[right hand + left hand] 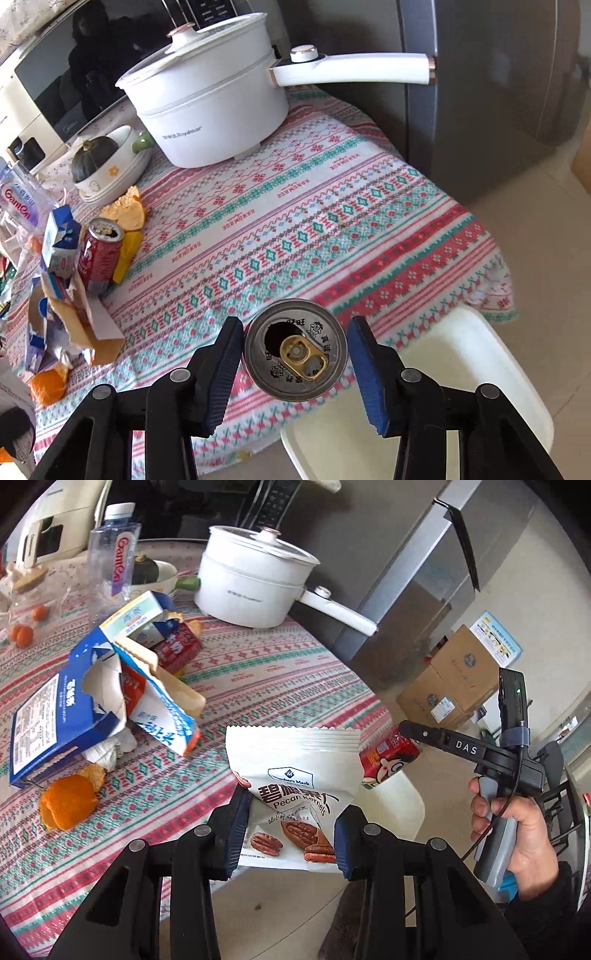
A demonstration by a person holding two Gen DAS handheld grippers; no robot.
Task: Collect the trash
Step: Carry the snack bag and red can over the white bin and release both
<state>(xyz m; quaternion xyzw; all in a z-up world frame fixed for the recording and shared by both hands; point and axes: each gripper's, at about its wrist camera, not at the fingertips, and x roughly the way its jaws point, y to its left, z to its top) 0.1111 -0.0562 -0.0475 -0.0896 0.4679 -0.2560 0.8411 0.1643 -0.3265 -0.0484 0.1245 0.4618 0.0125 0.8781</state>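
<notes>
Both grippers loaded at the table's near edge

Left gripper (291,834) is clamped on the pecan kernels packet (295,794); right gripper (295,363) brackets the opened red can (295,356), contact unclear. Keep the can upright and squeeze firmly.

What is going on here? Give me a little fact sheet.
Left tongs: shut on pecan kernels packet
Right tongs: around the opened red can; grip uncertain
Still on the table: torn milk cartons, second can, orange peel
Not trash: white cooking pot, squash in bowl
</notes>
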